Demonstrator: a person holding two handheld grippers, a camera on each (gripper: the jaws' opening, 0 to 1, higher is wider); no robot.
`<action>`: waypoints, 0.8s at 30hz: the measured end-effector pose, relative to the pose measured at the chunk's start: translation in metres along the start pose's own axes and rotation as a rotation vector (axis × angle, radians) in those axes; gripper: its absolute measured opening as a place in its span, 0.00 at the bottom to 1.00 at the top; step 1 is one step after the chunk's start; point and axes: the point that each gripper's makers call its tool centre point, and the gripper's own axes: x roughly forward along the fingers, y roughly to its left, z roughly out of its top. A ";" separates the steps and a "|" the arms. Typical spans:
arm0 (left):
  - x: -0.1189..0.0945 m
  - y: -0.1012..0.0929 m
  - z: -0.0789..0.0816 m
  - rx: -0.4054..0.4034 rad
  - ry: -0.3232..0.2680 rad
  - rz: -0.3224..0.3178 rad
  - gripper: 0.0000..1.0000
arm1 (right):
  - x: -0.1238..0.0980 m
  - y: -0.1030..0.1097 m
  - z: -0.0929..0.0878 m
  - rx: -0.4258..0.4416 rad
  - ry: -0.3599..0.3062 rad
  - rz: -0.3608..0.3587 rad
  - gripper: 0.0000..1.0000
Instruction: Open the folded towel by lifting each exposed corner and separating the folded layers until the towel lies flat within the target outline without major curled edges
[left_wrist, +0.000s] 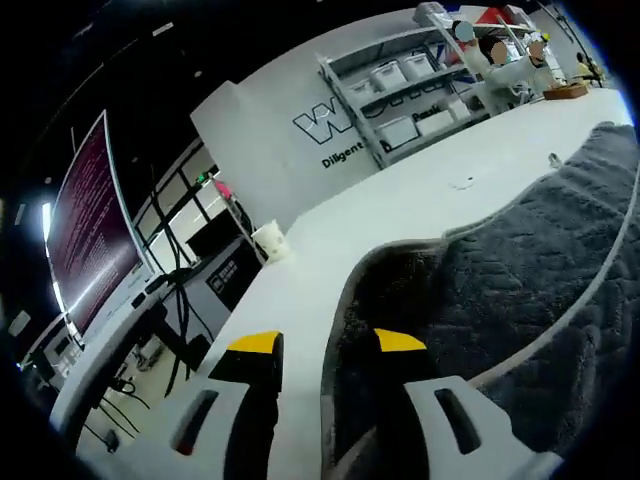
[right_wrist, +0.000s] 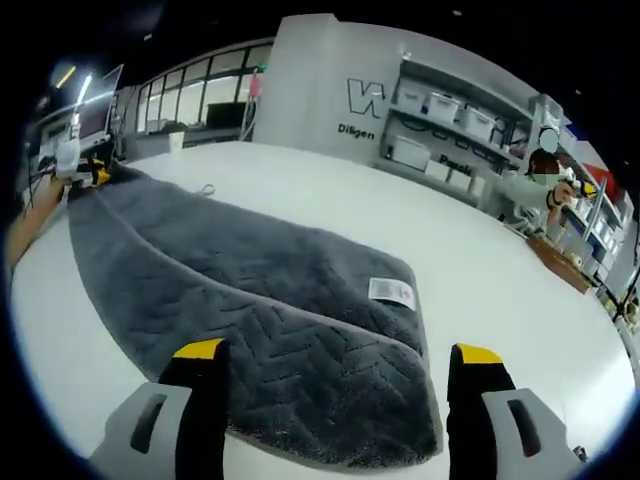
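Left gripper (left_wrist: 325, 345): jaws standing spread, nothing between them, hanging over the rounded near corner of the grey towel (left_wrist: 520, 250) where it is meeting the white table (left_wrist: 400, 205). Right gripper (right_wrist: 335, 352): jaws spread wide, hovering above the towel's near folded edge, a white label (right_wrist: 391, 291) just beyond. Towel lying folded across the table, stretching far left. Shelves (right_wrist: 450, 130) standing behind.

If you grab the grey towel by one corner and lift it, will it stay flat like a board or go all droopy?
Probably droopy: the grey towel lies in soft folded layers that follow the white table. Its thick zigzag pile suggests it is fairly heavy for a cloth, so the rest would likely drag. It looks grippy, not slippery.
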 end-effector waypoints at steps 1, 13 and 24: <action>0.002 0.003 0.000 -0.003 -0.001 0.008 0.38 | 0.000 0.000 0.000 0.001 0.000 0.001 0.91; 0.014 0.015 0.001 0.007 0.006 0.049 0.42 | 0.002 0.002 0.000 -0.004 0.004 0.008 0.89; 0.004 0.009 0.015 -0.007 -0.040 0.012 0.46 | 0.002 0.003 0.000 0.000 0.003 0.010 0.88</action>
